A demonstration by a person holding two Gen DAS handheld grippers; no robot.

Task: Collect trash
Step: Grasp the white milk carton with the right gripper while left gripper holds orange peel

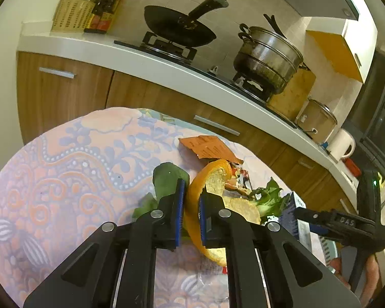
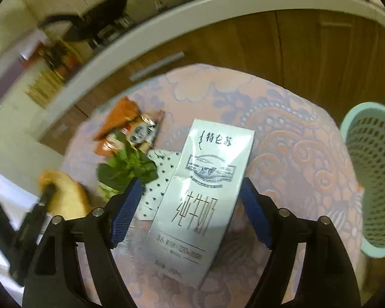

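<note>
Left wrist view: my left gripper (image 1: 191, 205) was pinched on the rim of an orange peel (image 1: 213, 177), which curled up at the centre of the frame; the peel was thin, light and springy, so a hold across its wall seemed sound, though likely to tear if squeezed hard. Green leaves (image 1: 168, 179) lay just left of it, a torn orange wrapper (image 1: 208, 148) above it, all on the patterned tablecloth (image 1: 77, 154). Right wrist view: my right gripper (image 2: 190, 210) stood spread, its blue pads either side of a pale milk carton (image 2: 208, 184) lying flat at centre frame, with no pressing visible on either side. I judged the carton light, probably empty, stiff along its edges but easily dented on its broad faces and fairly slick; the narrow sides near mid-length offered the best purchase. The perforated green basket (image 2: 372, 164), at the right edge, looked the likely destination.
</note>
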